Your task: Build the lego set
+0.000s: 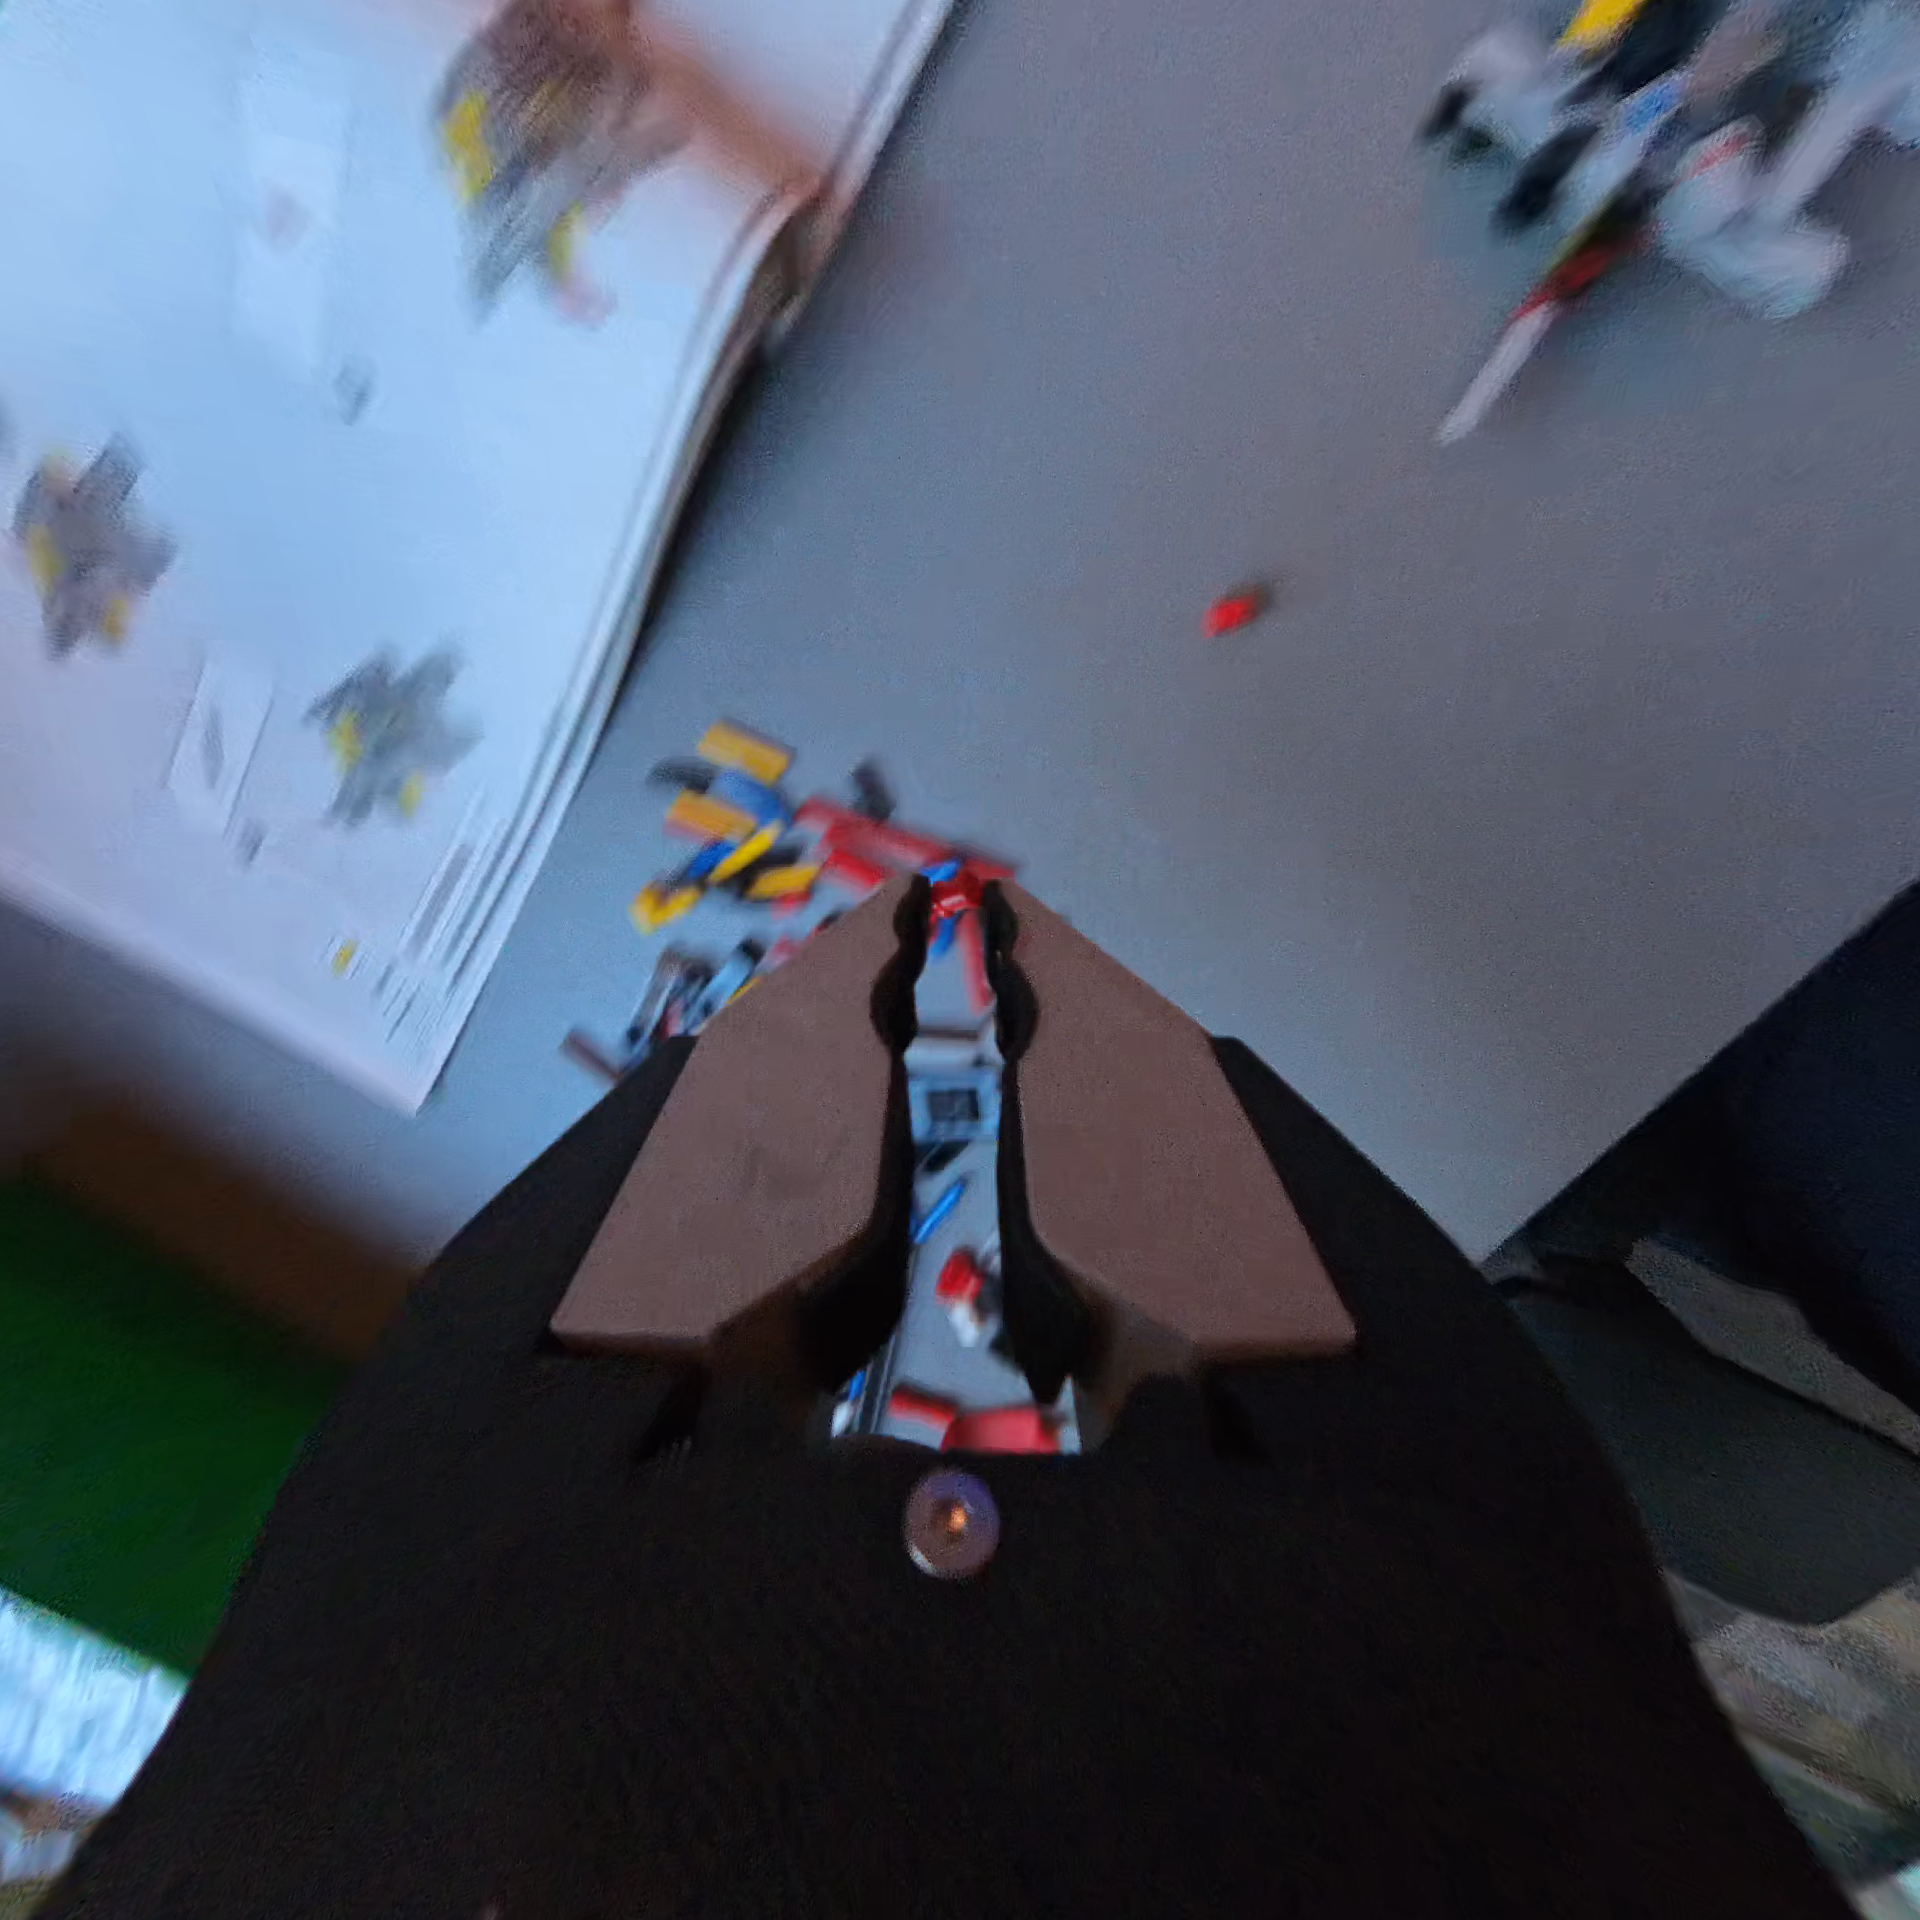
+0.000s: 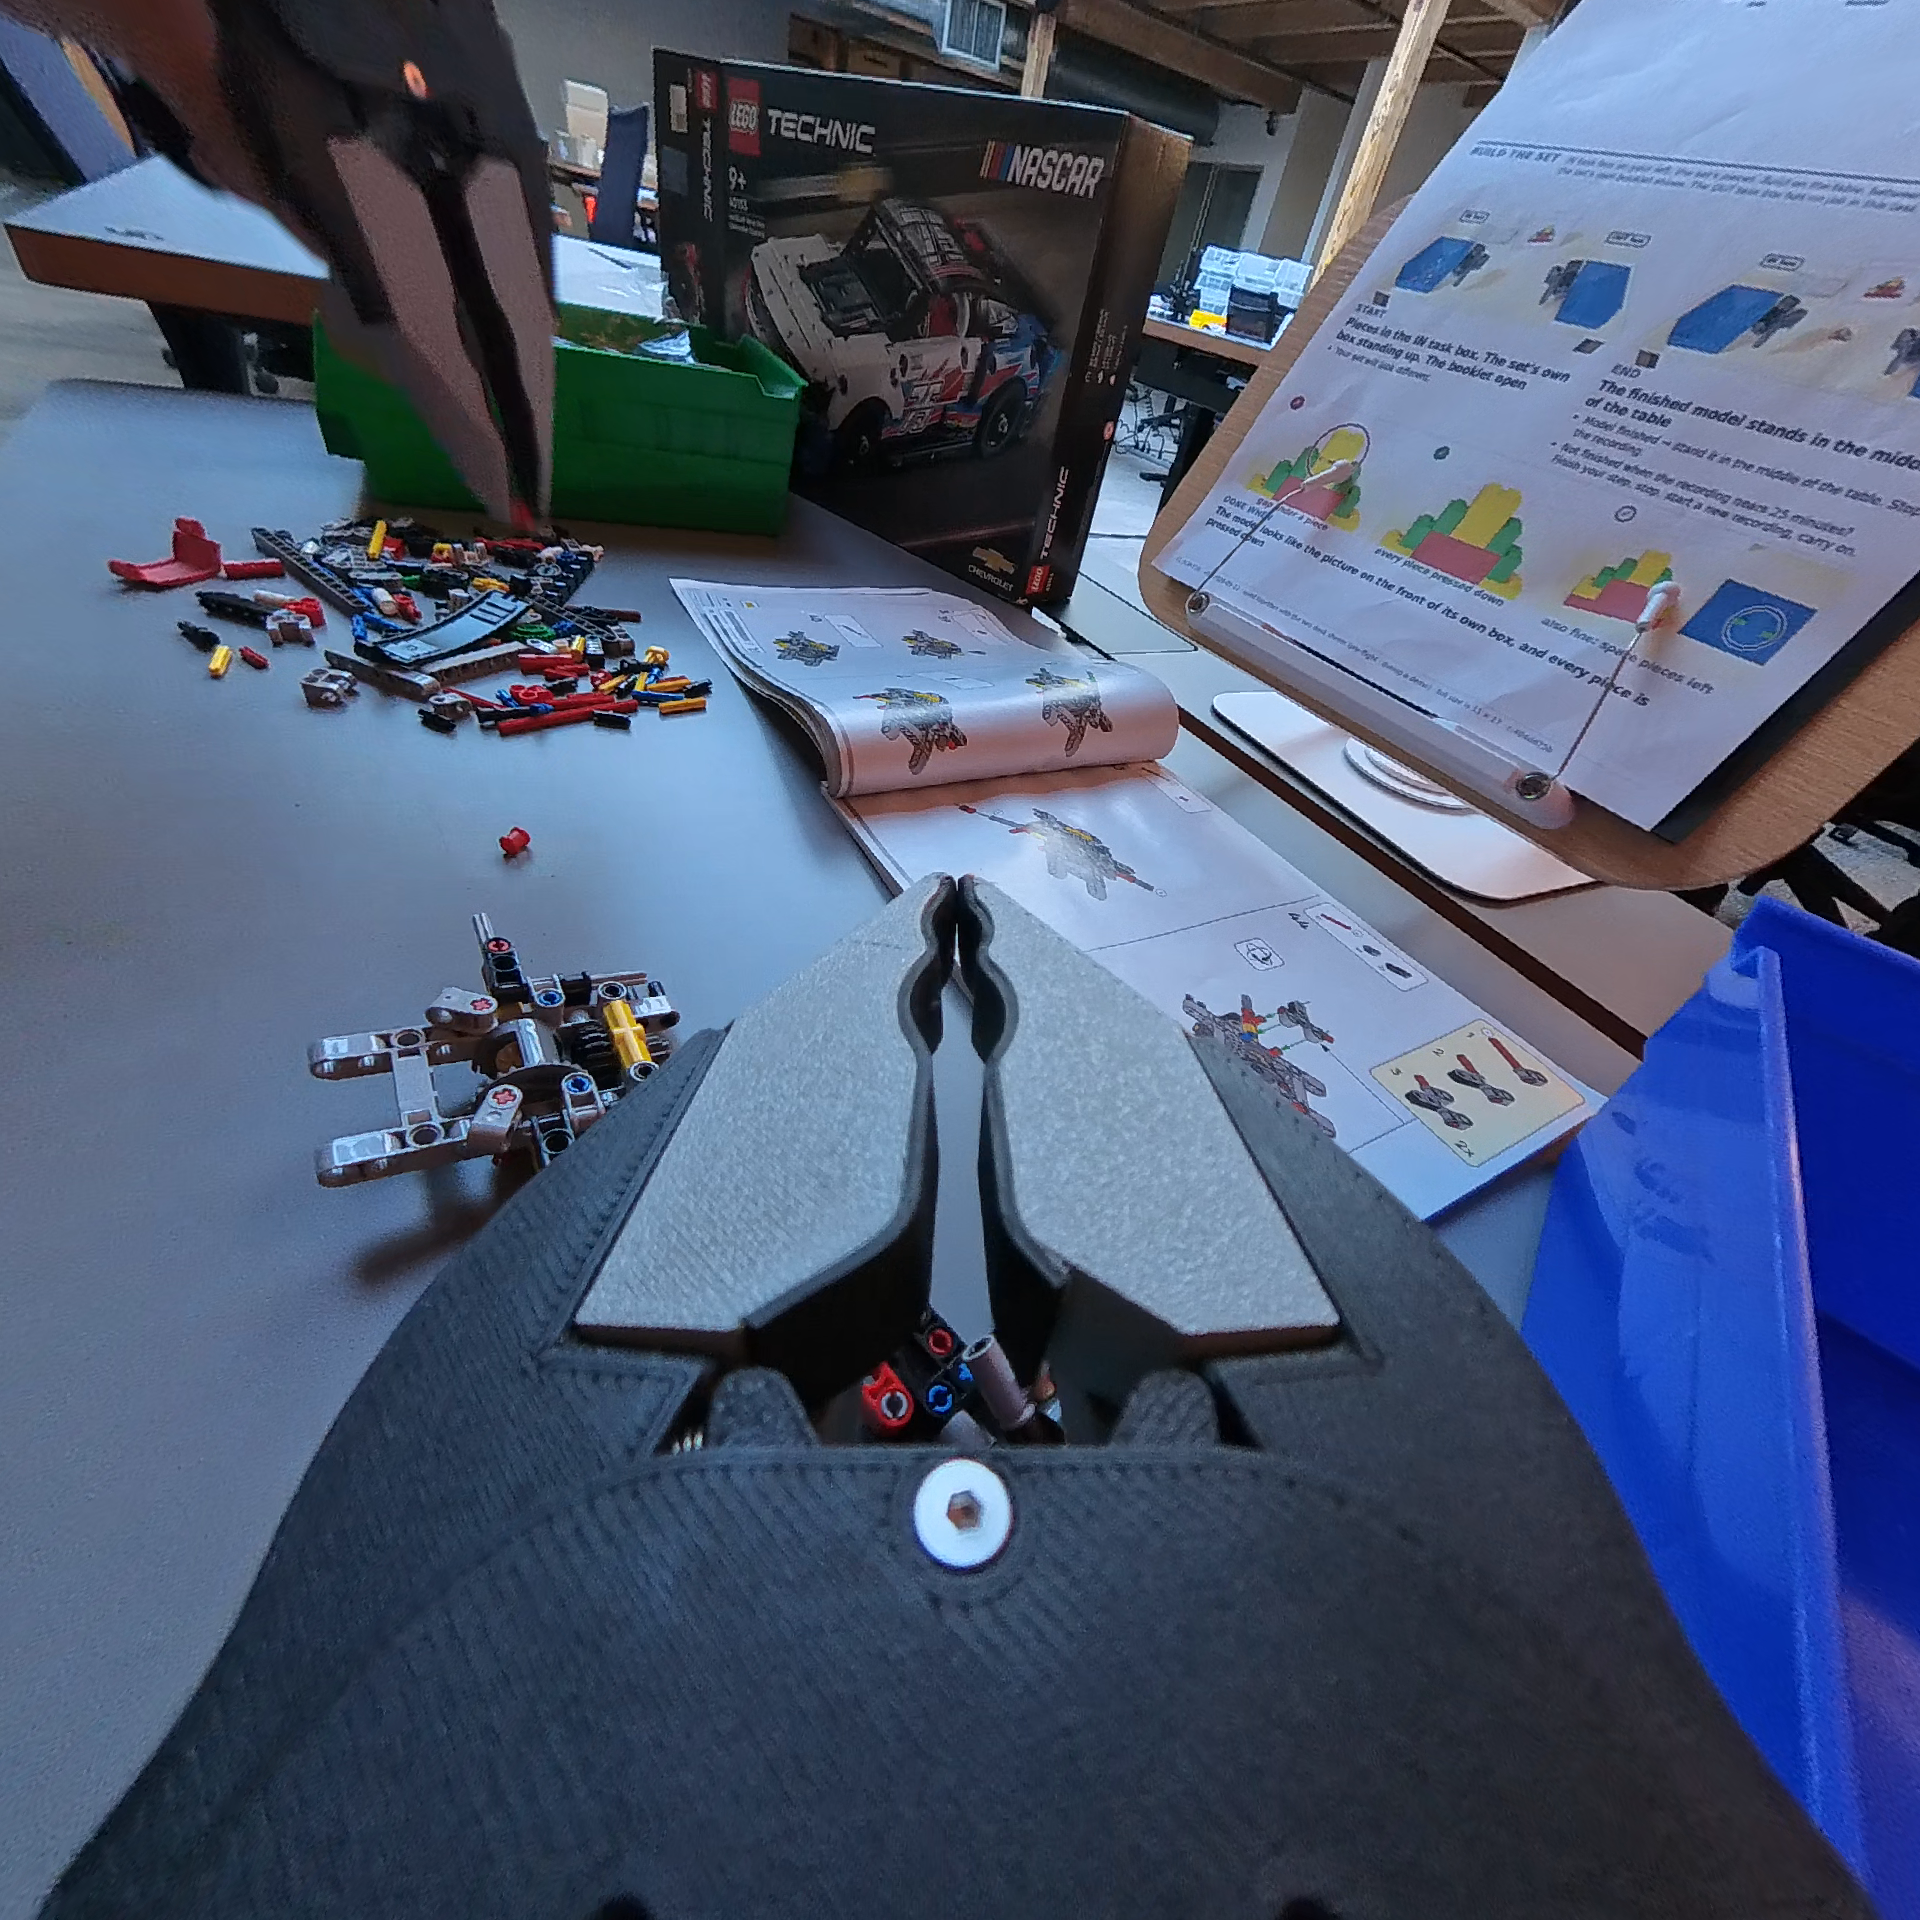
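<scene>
Red plastic shows between the tips of the left tongs: a small red piece sits clamped there, both pads against it, though the left wrist view is blurred by motion. Directly beneath and at about 10 o'clock from those tips lies a scatter of loose building pieces in red, yellow, blue and black on the grey surface. An open instruction booklet fills the 10 o'clock part of that view, a lone red stud lies apart at 1 o'clock, and a part-built grey model sits far off at 1 o'clock. In the right wrist view the left tongs come down from 11 o'clock over the far pile of pieces, with a speck of red at their tips, in front of a green bin. The right tongs are pressed together with nothing between them, hovering over the near edge of the booklet. At 9 o'clock from them, just beside their body, stands the grey part-built model; the red stud lies alone farther off at 10 o'clock. A dark printed set box stands upright at 12 o'clock, a wooden stand with a printed sheet at 2 o'clock, and a blue bin at 3 o'clock.
</scene>
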